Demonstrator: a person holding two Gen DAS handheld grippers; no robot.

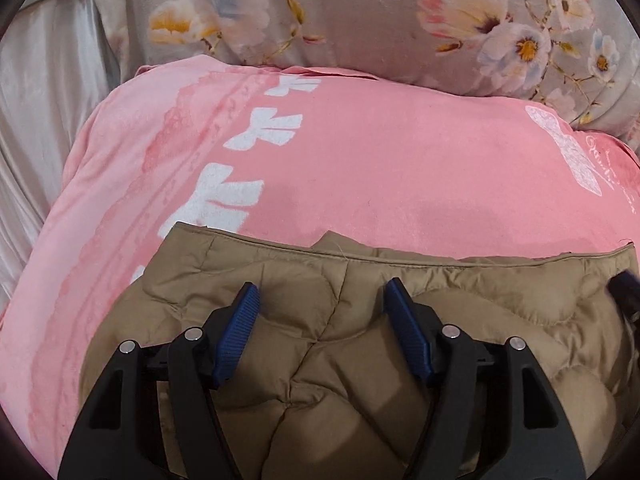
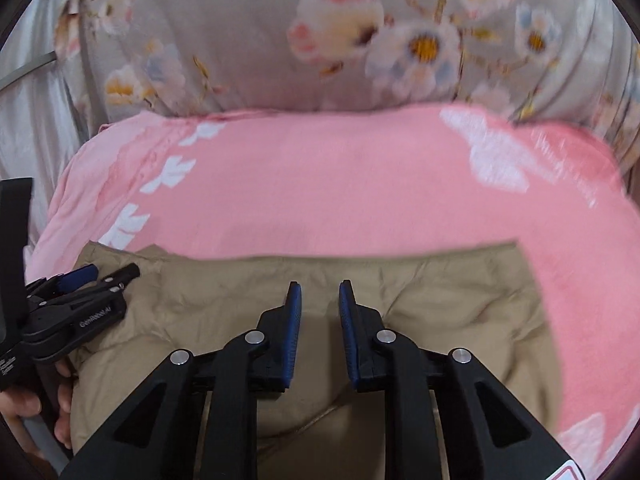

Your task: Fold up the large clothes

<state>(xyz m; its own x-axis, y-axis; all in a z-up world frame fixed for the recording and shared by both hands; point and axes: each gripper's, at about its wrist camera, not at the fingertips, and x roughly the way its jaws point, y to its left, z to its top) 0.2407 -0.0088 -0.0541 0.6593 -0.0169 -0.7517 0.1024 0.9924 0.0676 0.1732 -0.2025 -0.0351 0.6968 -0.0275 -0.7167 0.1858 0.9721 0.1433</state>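
A tan quilted jacket (image 1: 348, 360) lies folded on a pink blanket (image 1: 360, 168), filling the lower half of the left wrist view. Its straight top edge runs across the frame just above the fingertips, from lower left to the right edge. Puffed panels and stitched seams show between and below the fingers.

The left gripper (image 1: 320, 300) hangs over the jacket with its jaws wide apart. Nothing is between the blue pads (image 1: 240, 336); only the quilted cloth shows beneath them. Whether the tips touch the fabric cannot be told. At the right edge of this view a dark blurred tip of the right gripper (image 1: 624, 288) shows over the jacket.

In the right wrist view the jacket (image 2: 440, 312) takes up the lower middle, its top edge level across the frame, its right side ending short of the right edge where the blanket (image 2: 360, 184) shows. The right gripper (image 2: 320, 292) stands over it with jaws narrow, a slim gap between the pads (image 2: 294, 320), and no cloth pinched in the gap. The view is somewhat smeared.

At the left edge of this view the left gripper (image 2: 108, 274) appears side-on over the jacket's upper left corner, and a hand (image 2: 24, 404) grips its handle at lower left.

Behind the blanket, across the top of both views, sits a grey floral quilt (image 1: 360, 20). White butterfly prints mark the blanket at its left and right. Pale cloth (image 1: 36, 100) hangs at the far left
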